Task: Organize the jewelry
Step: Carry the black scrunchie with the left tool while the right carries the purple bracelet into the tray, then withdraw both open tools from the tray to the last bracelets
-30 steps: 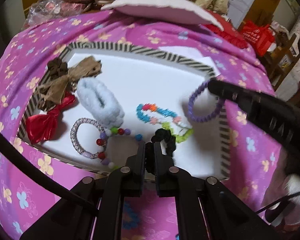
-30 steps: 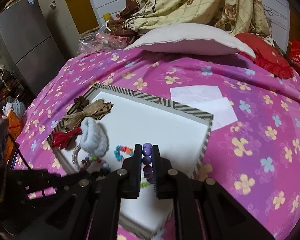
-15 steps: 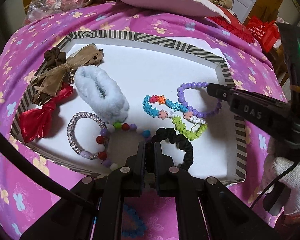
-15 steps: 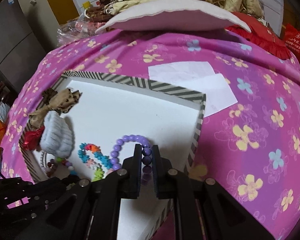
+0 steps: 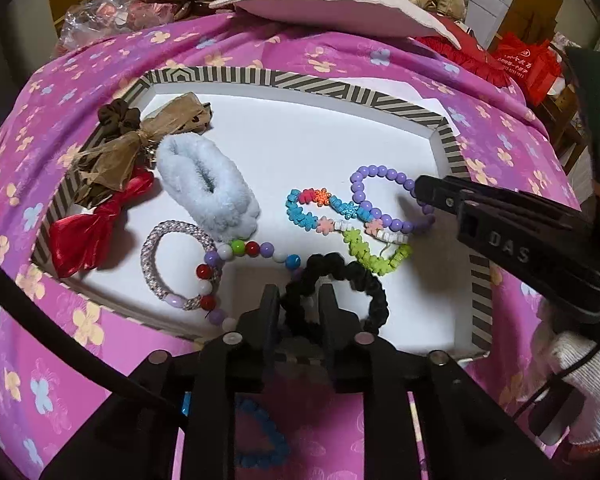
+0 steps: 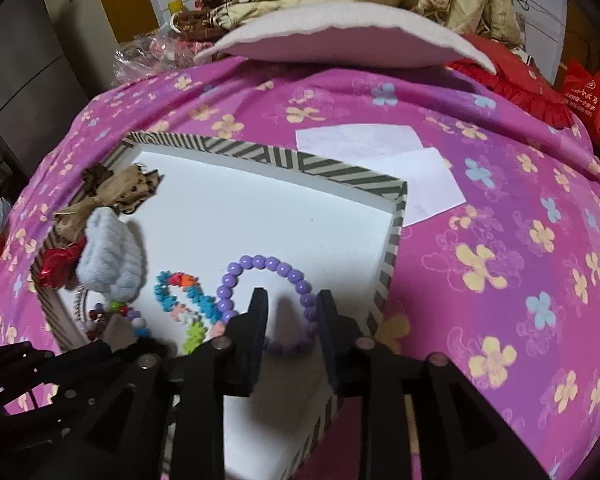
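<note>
Left wrist view: the left hand-held gripper [image 5: 298,300] is sitting at the near edge of the striped tray [image 5: 300,80], its fingers spread, with the black scrunchie [image 5: 340,276] lying on the tray floor between and just beyond them. The placing step appears complete here; the next move calls for backing out without dragging the scrunchie. A beaded bracelet [image 5: 252,248] and a woven bangle [image 5: 168,264] are lying just to the left, touching each other. The fluffy blue scrunchie [image 5: 208,188], red bow [image 5: 88,232] and brown bow [image 5: 128,148] are crowding the left edge. The flower-bead bracelet [image 5: 324,210] is overlapping the purple bead bracelet [image 5: 380,200]. A blue band [image 5: 260,436] is waiting on the bed cover [image 5: 100,360] outside the tray, probably the next pick.

Right wrist view: the right hand-held gripper [image 6: 292,312] is spread apart over the tray's right near corner, straddling the purple bead bracelet [image 6: 260,272], which is resting on the tray floor. Release looks done; withdrawal needs care, since the tray wall [image 6: 392,248] is standing just beside the right finger. Two white papers [image 6: 380,160] are lying beyond the tray.
</note>
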Tool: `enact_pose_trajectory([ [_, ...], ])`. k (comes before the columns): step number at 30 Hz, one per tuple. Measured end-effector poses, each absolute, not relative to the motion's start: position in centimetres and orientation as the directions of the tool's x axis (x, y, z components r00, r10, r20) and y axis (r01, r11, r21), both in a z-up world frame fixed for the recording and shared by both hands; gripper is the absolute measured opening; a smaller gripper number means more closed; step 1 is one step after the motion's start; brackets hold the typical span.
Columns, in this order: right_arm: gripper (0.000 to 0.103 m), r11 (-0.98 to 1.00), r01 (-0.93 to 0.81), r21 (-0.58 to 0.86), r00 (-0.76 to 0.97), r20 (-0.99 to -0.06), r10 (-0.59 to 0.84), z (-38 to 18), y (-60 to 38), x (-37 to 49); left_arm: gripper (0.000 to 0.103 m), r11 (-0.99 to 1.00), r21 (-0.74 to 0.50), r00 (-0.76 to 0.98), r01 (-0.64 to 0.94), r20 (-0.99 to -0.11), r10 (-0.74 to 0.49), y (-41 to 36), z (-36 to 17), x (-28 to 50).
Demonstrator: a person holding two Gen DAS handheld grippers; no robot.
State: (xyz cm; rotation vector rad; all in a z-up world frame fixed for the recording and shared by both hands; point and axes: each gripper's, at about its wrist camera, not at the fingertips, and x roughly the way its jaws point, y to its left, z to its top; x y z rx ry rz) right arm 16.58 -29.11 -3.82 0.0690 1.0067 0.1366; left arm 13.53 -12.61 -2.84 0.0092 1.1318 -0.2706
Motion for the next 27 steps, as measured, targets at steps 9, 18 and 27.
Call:
enact_pose_trajectory([
  [9,0.041,0.987,-0.091,0.130,0.558,-0.815,0.159,-1.3,-28.8,13.4,0.038,0.972,-0.101,0.430,0.210,-0.884,-0.185,-11.9,-1.3,11.8],
  [18,0.048,0.987,-0.088,0.135,0.585,-0.795,0.161,0.7,-28.3,9.0,0.038,0.980,-0.067,0.485,0.185,-0.862,-0.150,-10.4,0.3,9.1],
  [27,0.051,0.988,-0.080,0.132,0.601,-0.784,0.153,1.5,-27.5,3.6,0.038,0.984,-0.025,0.549,0.177,-0.827,-0.120,-9.1,1.8,5.1],
])
